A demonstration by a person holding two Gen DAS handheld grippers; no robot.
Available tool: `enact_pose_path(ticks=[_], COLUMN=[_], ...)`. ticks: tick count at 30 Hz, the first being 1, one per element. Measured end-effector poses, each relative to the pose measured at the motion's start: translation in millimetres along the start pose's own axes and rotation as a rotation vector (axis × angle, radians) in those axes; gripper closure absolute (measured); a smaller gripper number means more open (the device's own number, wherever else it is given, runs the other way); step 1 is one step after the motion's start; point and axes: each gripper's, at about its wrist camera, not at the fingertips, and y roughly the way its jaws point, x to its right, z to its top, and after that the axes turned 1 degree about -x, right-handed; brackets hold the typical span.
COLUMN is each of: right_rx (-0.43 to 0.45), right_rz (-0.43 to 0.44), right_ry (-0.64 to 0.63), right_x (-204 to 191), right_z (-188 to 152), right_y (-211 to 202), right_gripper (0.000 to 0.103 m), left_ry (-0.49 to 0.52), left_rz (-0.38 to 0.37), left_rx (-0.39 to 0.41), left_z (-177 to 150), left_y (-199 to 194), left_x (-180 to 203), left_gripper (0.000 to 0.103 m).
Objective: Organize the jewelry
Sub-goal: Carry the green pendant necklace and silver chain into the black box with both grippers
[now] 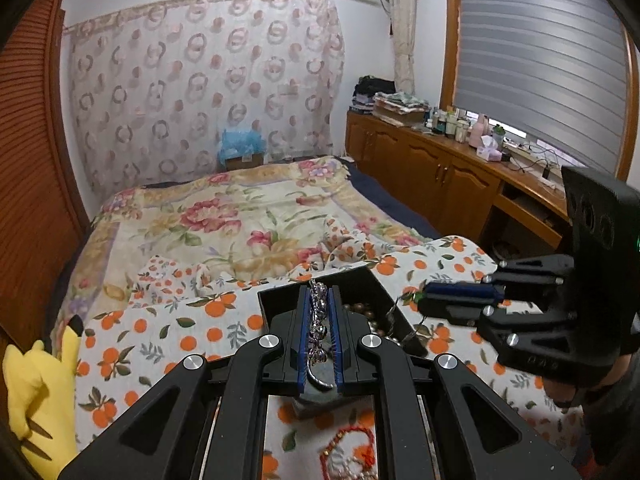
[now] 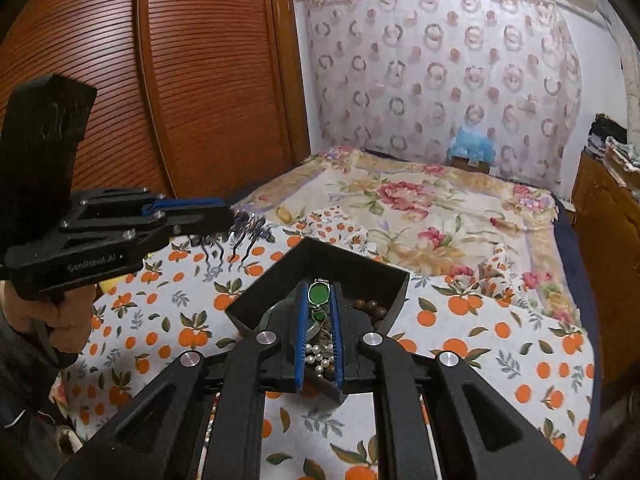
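Item one: my left tongs (image 1: pixel 320 320) are clenched on a silver chain piece (image 1: pixel 318 312), its strands dangling clear above the orange-print cloth (image 2: pixel 500 344) on the bed (image 1: pixel 240 216).

Item two: my right tongs (image 2: pixel 319 320) are nearly closed, gripping a green-stone piece (image 2: pixel 319 294) over the black box (image 2: pixel 276 280).

Item three: the box sits on the cloth at near centre; I see brown beads (image 2: pixel 370 308) and pearls (image 2: pixel 318 358) in it.

Item four: a yellow plush (image 1: pixel 36 392) lies near left.
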Motion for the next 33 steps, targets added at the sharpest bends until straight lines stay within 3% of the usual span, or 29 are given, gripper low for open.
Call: enact_pose_path(ticks=[10,22,33], right_rx=[-0.032,-0.004,-0.007], right_rz=[0.036,0.004,-0.030], right_ry=[0.077,0.116,0.110], right_x=[21.8,33.8,34.4], right_z=[-15.6,-14.6,-11.9], right_y=[30.2,22.4,14.6], right_gripper=[0.085,0.085,0.085], left_ry=[0.009,0.032,0.029], left_rz=[-0.015,-0.048,-0.046], left_rx=[-0.037,0.005,-0.064], left_z=[7.2,21.8,16.1], left_y=[38.8,34.7,71.0], left_x=[0.2,15.7,16.2], left_gripper=[0.095,0.095,0.095])
